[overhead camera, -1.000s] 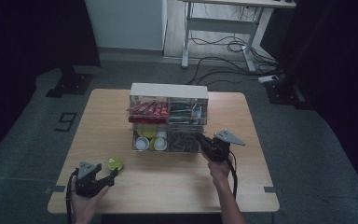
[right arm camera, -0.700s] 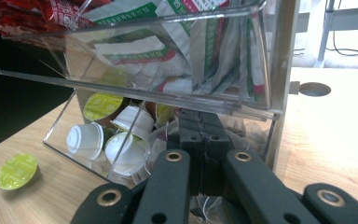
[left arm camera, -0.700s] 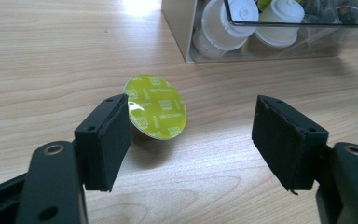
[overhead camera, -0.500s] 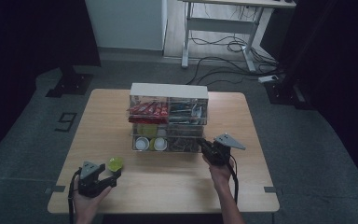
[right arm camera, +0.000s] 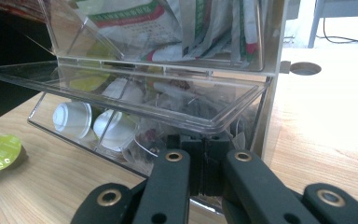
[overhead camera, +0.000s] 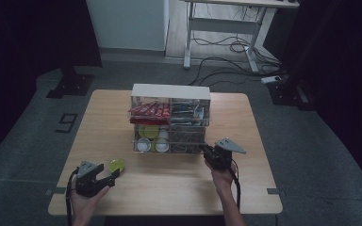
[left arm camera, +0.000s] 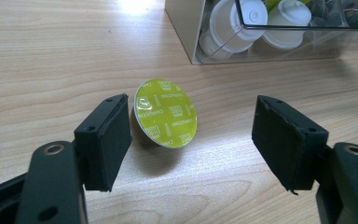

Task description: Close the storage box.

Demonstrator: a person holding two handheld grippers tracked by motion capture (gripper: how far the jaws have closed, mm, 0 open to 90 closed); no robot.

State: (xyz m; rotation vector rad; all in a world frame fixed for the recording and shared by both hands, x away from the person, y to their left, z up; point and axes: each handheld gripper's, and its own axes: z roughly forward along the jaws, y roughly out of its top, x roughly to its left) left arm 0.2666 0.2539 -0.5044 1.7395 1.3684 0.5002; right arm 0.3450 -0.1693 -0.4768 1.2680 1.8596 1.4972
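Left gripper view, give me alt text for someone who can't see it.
A green-lidded coffee capsule lies tilted on a wooden table between the left claw's open black jaws, near one pad. Behind, a clear drawer holds white capsules.

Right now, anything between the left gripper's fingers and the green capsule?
Nothing visible. The green capsule lies on its side on the bare table, foil lid towards the left gripper. It sits in the open gap, right beside the left-hand finger. The clear drawer box stands farther back.
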